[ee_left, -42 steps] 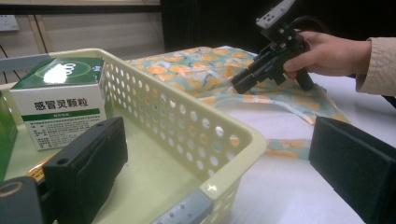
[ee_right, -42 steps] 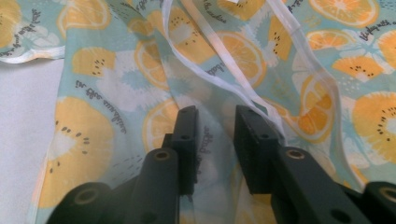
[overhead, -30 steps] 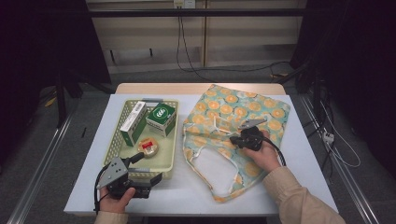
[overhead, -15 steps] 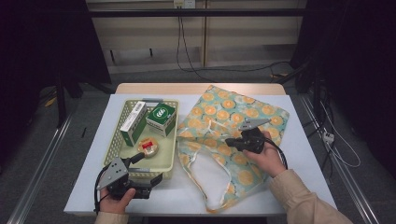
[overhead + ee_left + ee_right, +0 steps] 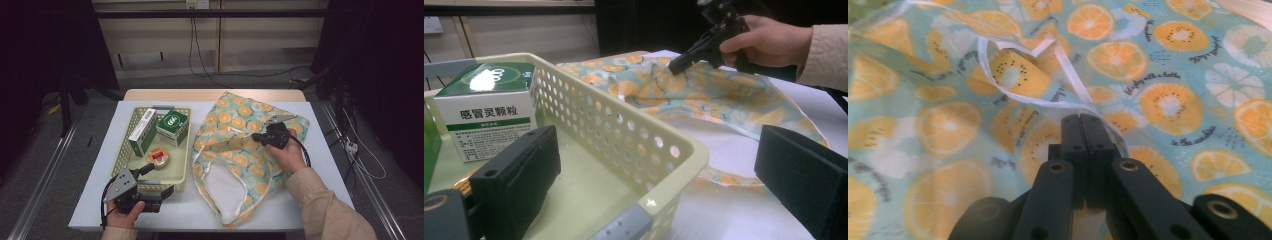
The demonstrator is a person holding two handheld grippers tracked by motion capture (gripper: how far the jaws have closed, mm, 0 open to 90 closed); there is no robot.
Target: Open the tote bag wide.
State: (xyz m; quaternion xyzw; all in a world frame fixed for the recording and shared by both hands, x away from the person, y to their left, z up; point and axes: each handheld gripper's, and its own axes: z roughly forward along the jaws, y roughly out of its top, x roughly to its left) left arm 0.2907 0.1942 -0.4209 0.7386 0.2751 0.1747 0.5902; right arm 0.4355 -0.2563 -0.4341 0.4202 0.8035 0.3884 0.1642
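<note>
A fruit-print cloth bag lies on the right half of the white table, its mouth toward the front edge. My right gripper is shut on the bag's white strap and holds the top layer a little off the table. In its own view the right gripper has both jaws pressed together at the strap, above the printed bag. My left gripper stands open at the front right corner of the yellow basket, one jaw inside the rim, one outside. Nothing is between its jaws.
The basket holds a green and white medicine box, a long green box and a small round tin. The right gripper hangs over the bag. Dark floor and metal rails surround the table.
My right gripper has risen and shifted slightly right with the strap, pulling the bag's top layer up so its white inside shows wider. The left gripper has stayed in place.
</note>
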